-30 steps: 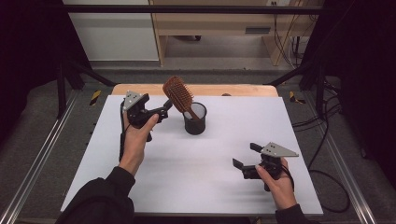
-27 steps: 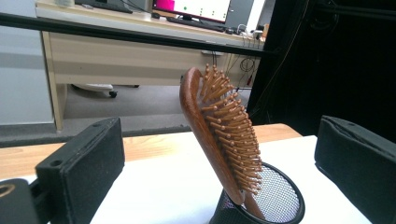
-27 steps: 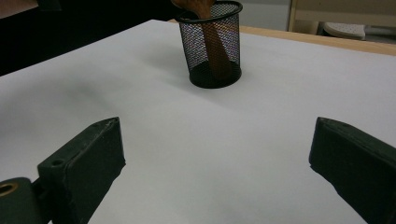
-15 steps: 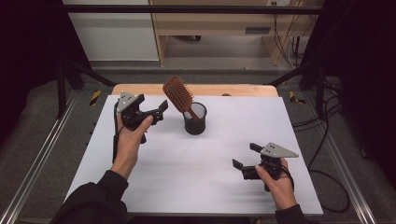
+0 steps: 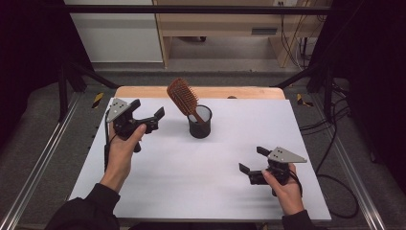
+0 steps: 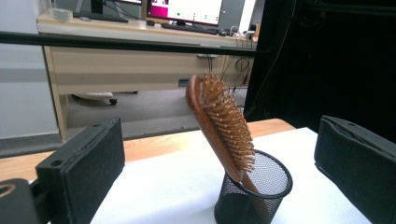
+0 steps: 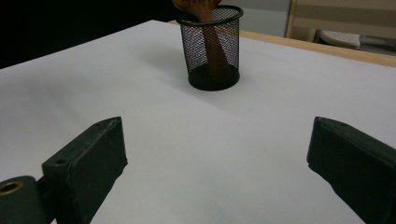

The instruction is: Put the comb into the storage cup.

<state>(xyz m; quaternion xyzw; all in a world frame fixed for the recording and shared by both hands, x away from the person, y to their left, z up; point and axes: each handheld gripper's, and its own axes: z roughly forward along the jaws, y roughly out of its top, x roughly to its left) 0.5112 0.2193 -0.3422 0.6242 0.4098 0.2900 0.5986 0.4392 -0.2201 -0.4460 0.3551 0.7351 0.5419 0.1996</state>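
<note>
Nearest, right gripper point(image 5: 253, 166) low over the white table point(image 5: 201, 191), jaws spread wide, nothing between them. Farther and to the left, left gripper point(image 5: 146, 115) held up off the table, jaws likewise wide apart and empty, aimed at the cup point(image 5: 199, 121) — near it, not touching. Beyond, toward the far middle of the table, black wire-mesh cup, round, upright. Inside it a wooden hairbrush point(image 5: 183, 97), handle down in the cup, oval reddish-brown head sticking out above the rim and leaning to the left in the high view; rows of pale-tipped wooden pins on one face, smooth back on the other. No brand, label or readable writing on brush or cup.
</note>
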